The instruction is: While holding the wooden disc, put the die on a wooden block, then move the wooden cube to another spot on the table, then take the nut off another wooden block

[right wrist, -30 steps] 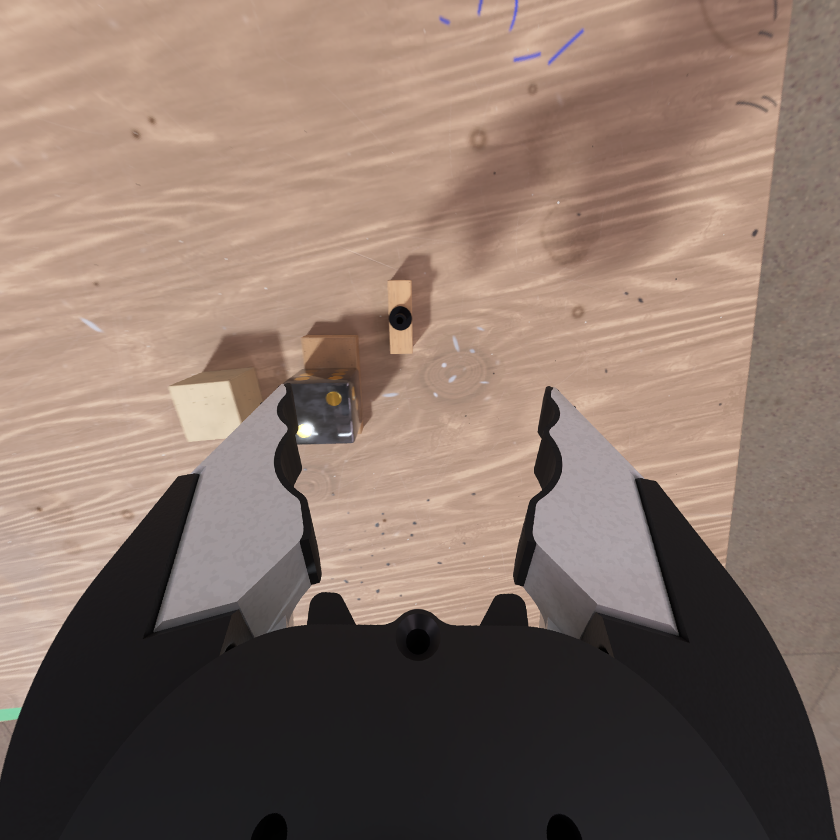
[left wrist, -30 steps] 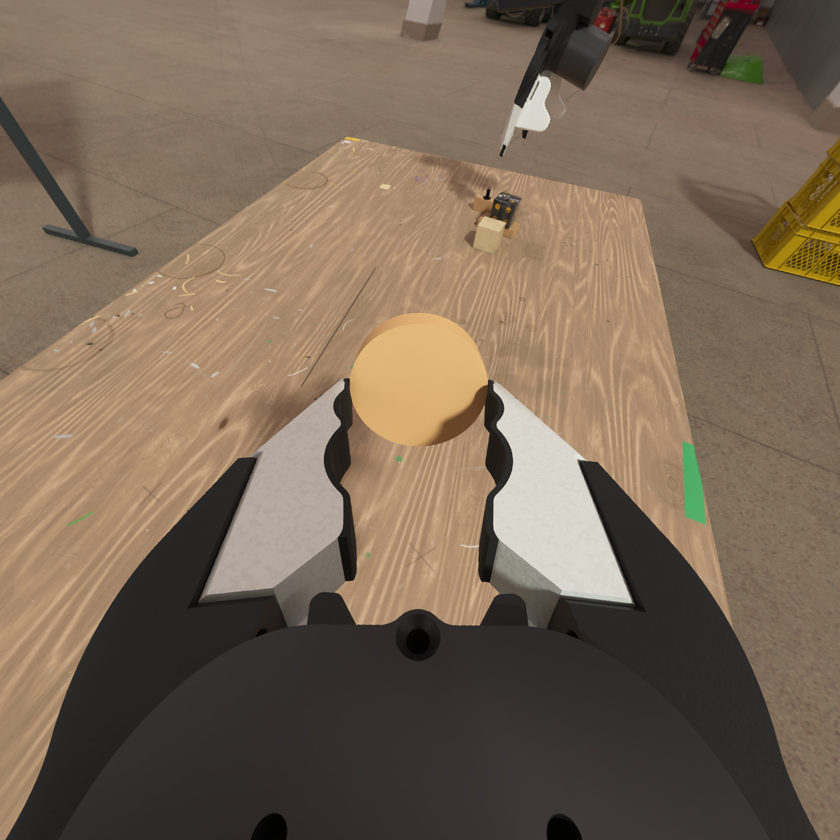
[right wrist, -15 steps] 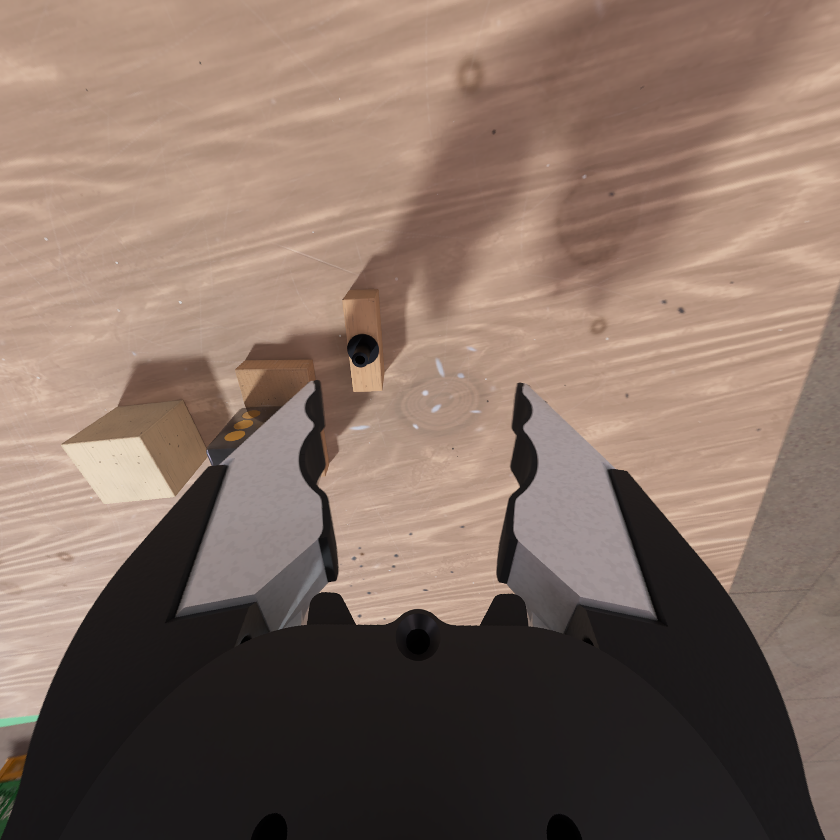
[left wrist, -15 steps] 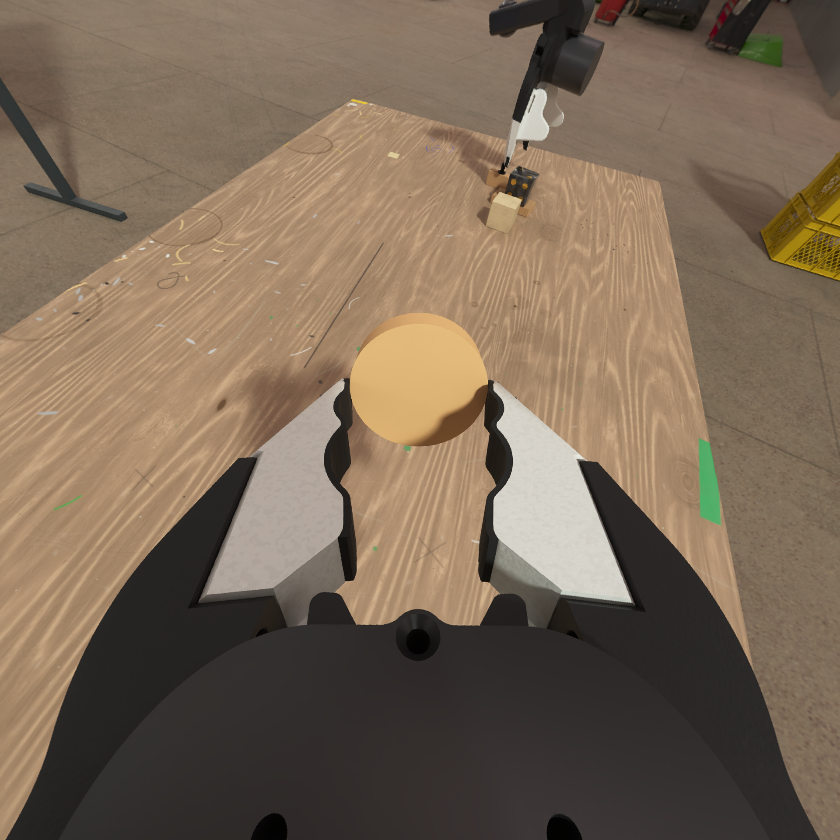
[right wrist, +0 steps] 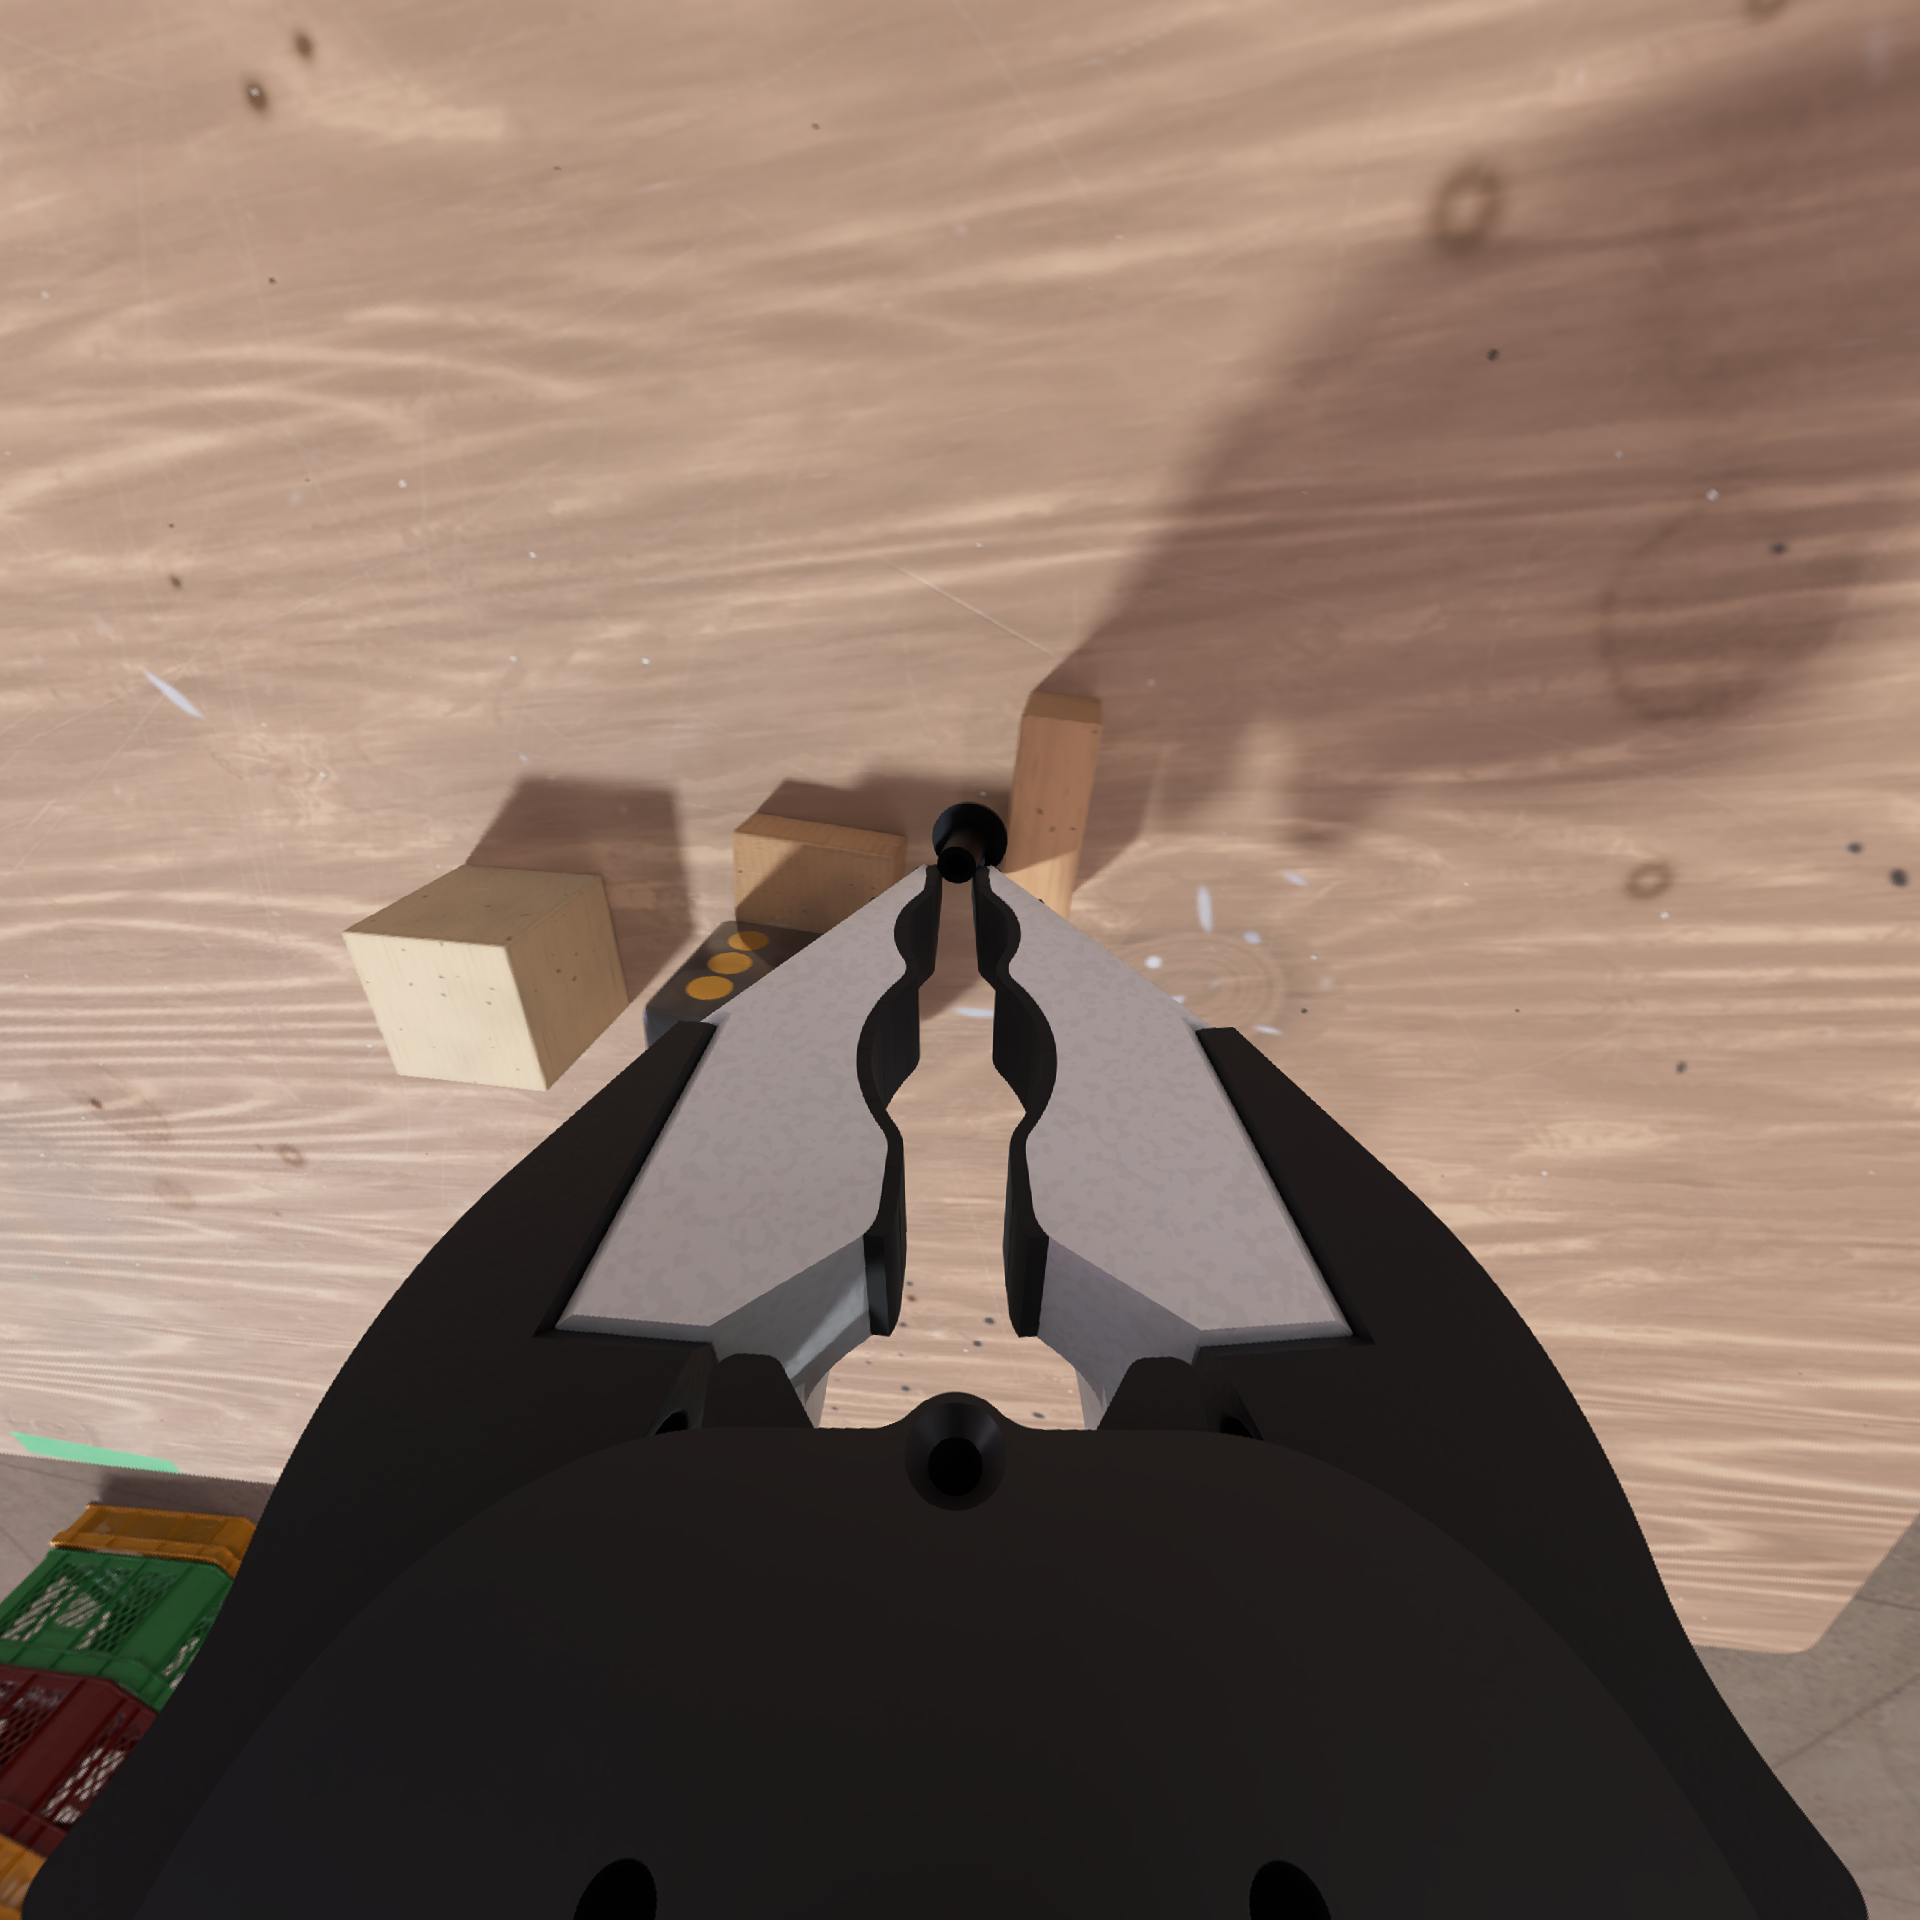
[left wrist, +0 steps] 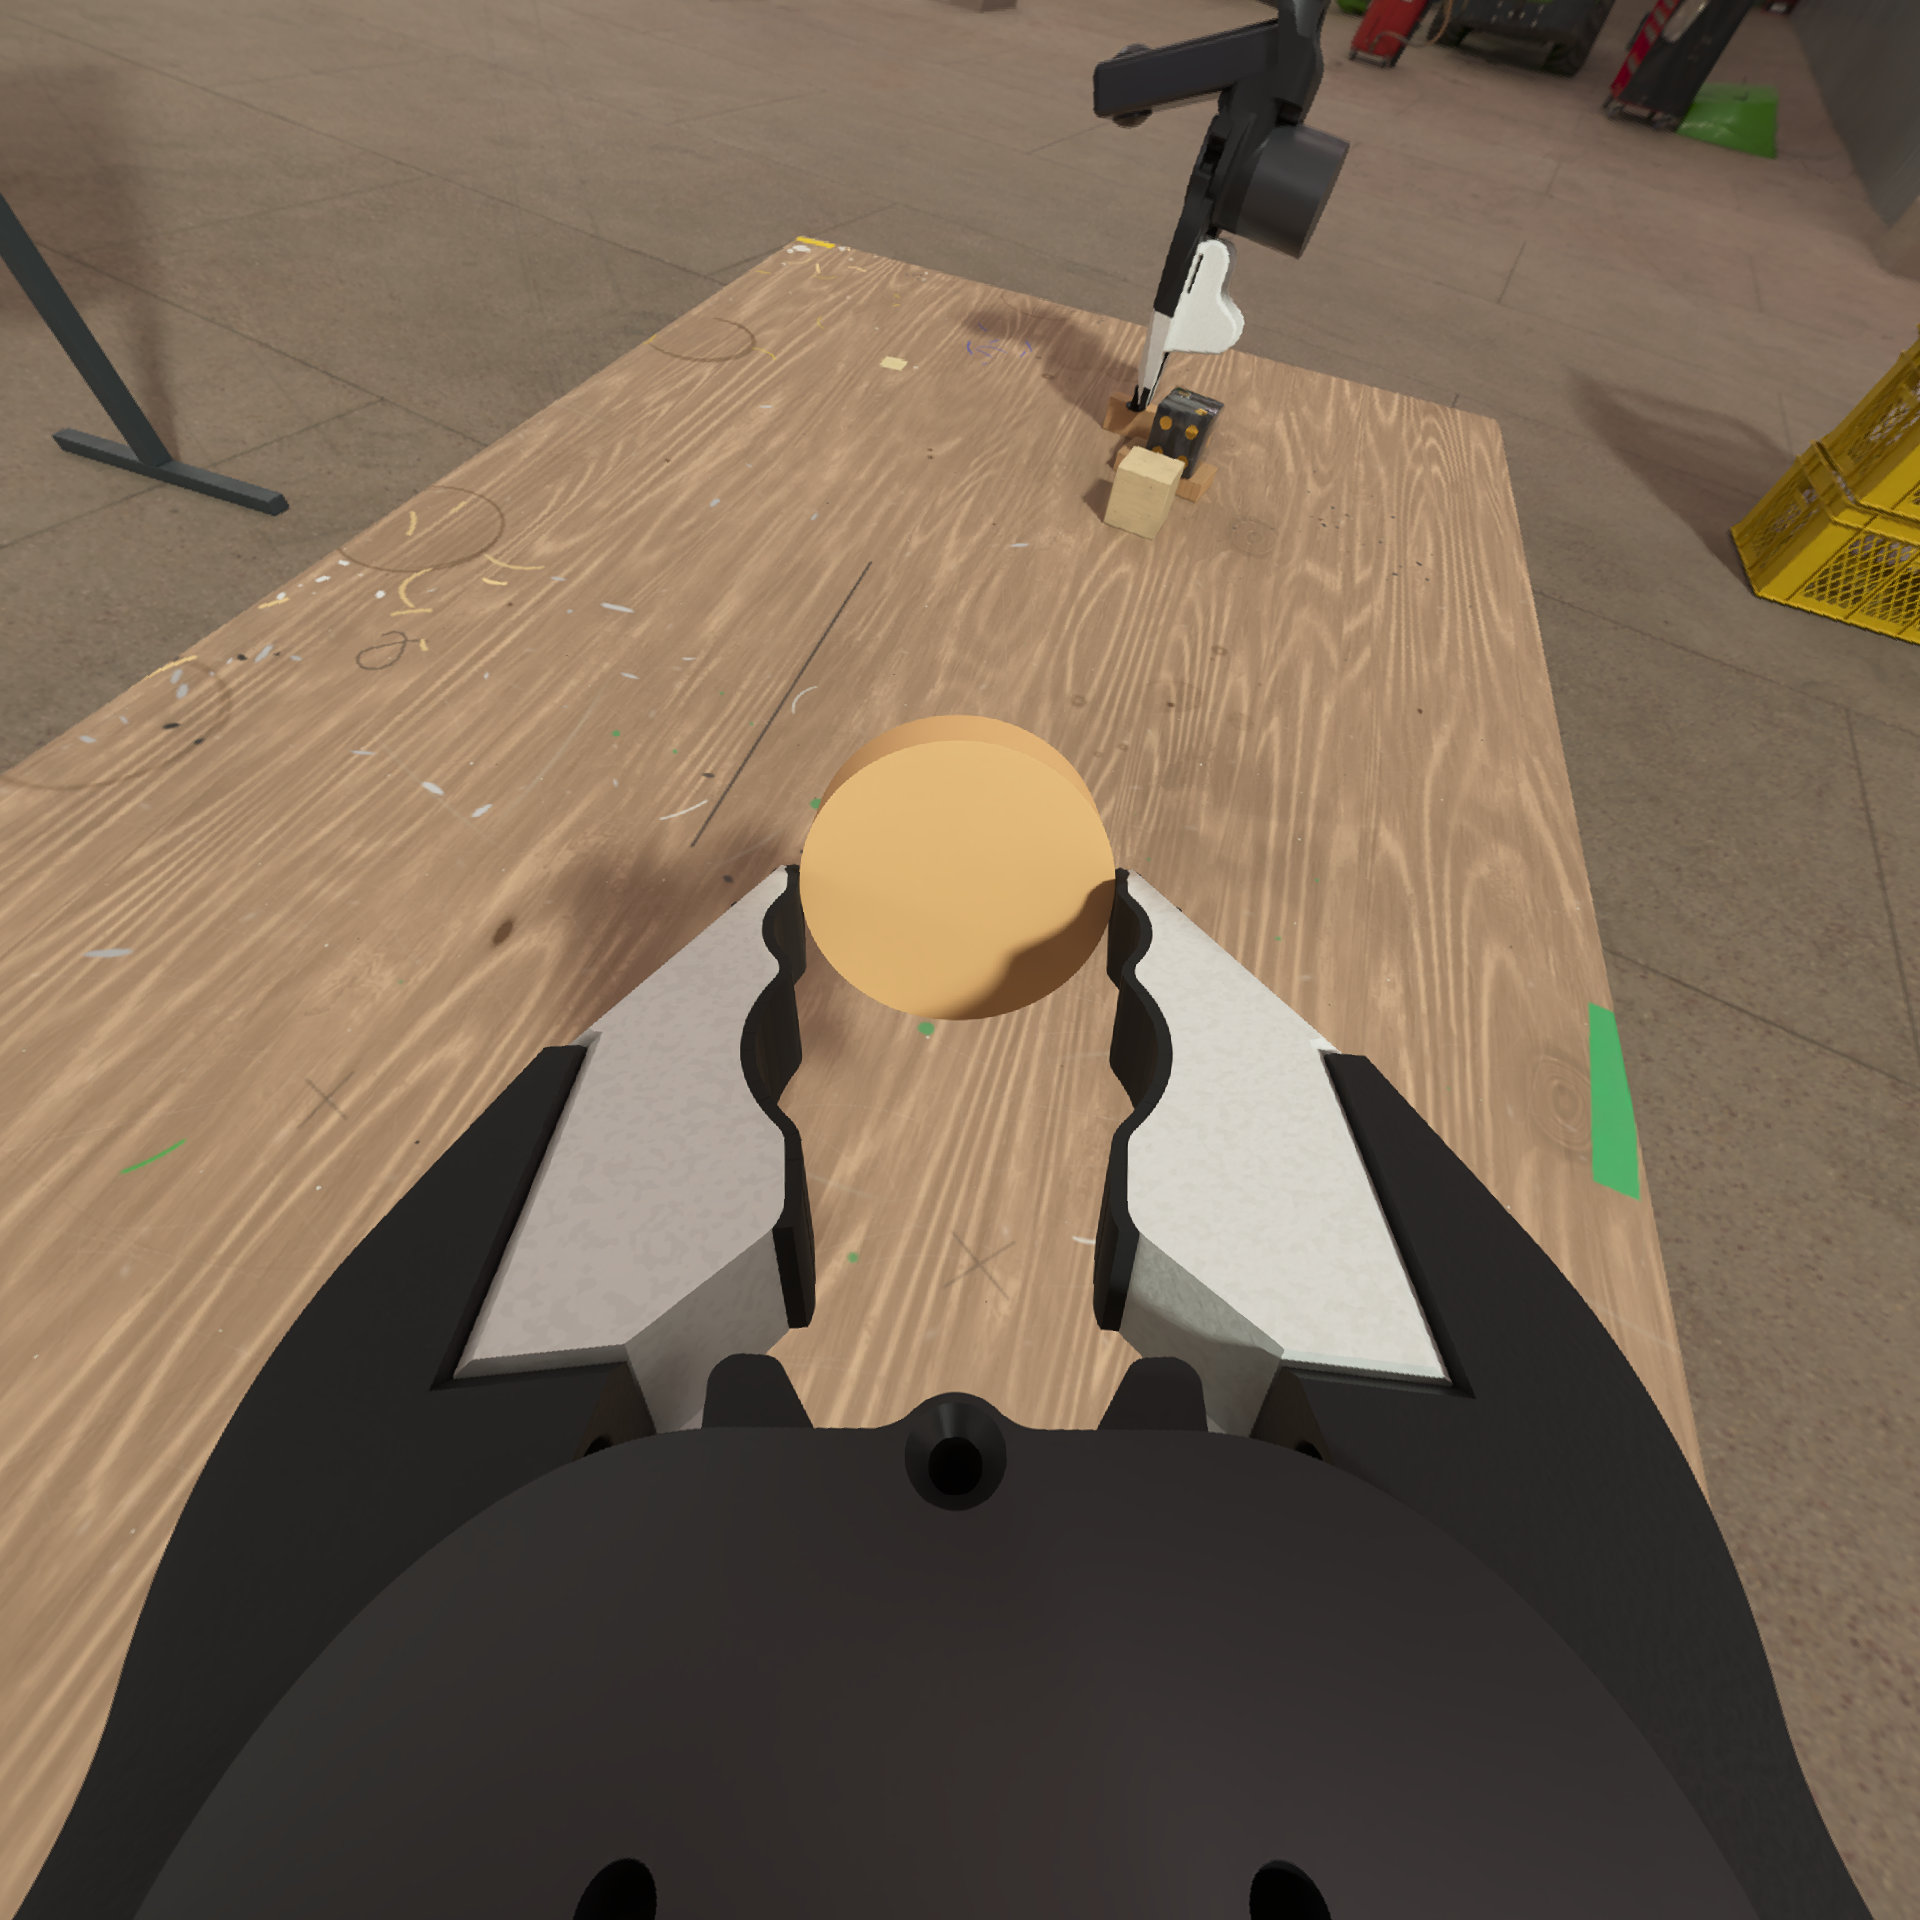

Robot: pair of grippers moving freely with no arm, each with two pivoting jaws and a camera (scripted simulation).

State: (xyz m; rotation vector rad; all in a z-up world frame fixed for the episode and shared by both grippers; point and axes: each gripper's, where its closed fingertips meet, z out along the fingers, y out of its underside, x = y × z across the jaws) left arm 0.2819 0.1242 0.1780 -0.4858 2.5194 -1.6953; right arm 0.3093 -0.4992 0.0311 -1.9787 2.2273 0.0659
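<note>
While the two grippers work at opposite ends of the pale plywood bench (left wrist: pixel 436 935), the scene reads as follows.

Containers: a yellow lattice plastic crate (left wrist: pixel 1849 520) stands on the floor beyond the bench's right edge in the left wrist view; a stack of green, dark red and orange lattice crates (right wrist: pixel 94 1652) shows at the lower left of the right wrist view. What any of them holds cannot be told.

Left gripper (left wrist: pixel 956 883): its fingers hold the round, flat, orange-tan wooden disc (left wrist: pixel 951 873) by its rim, the disc on edge with its smooth flat face toward the camera, clear of the bench.

Right gripper (right wrist: pixel 956 873): its fingers are drawn narrow, their tips pinching the small black nut (right wrist: pixel 968 836); in the left wrist view it comes down steeply at the far end of the bench.

Nut: dull black, with a round flared head above the fingertips, just beside the slim upright-lying tan wooden block (right wrist: pixel 1055 790); whether it touches that block cannot be told.

Die: a dark glossy cube die with orange dots (right wrist: pixel 717 971), resting on a second, squat tan wooden block (right wrist: pixel 816 857), partly hidden by the right gripper's left finger.

Wooden cube: a pale cream wooden cube (right wrist: pixel 483 977) with faint specks, on the bench just beside the die and its block.
</note>
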